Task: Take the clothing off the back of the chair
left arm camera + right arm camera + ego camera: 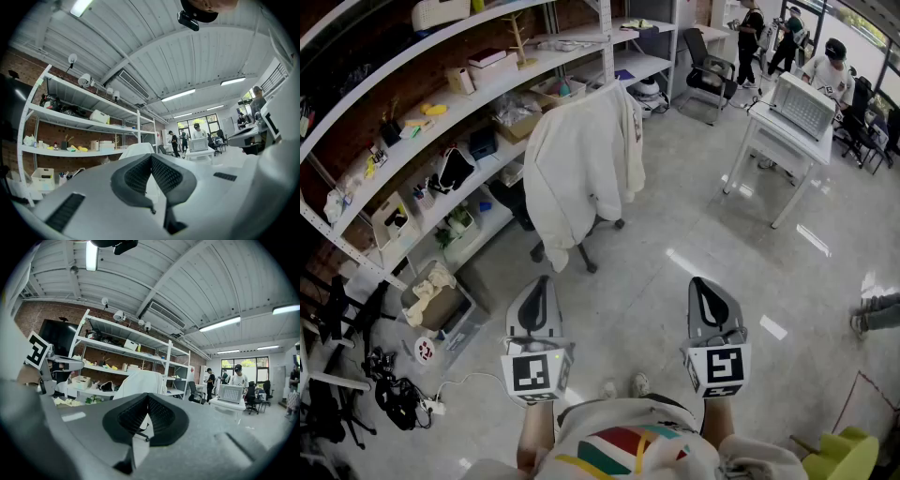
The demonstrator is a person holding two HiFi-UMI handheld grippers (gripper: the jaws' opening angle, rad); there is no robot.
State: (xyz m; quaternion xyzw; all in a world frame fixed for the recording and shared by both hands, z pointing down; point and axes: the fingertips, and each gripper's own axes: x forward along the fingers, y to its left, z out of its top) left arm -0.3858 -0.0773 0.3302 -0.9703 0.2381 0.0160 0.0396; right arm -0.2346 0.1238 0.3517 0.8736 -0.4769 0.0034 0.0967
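A white garment (581, 164) hangs over the back of a black office chair (521, 208) on wheels, standing by the shelving in the middle of the head view. The same garment (140, 383) shows past the right jaws and, smaller, the garment (136, 150) shows past the left jaws. My left gripper (540, 292) and right gripper (706, 292) are held side by side near my body, well short of the chair. Both are shut with nothing between the jaws, and both point level toward the chair.
Long white shelving (441, 112) full of boxes and small items runs along the left wall. A bin (441, 300) and cables (394, 394) lie on the floor at left. A white table (783, 141) with a basket (803, 103) stands at right; people are behind it. Polished floor lies between me and the chair.
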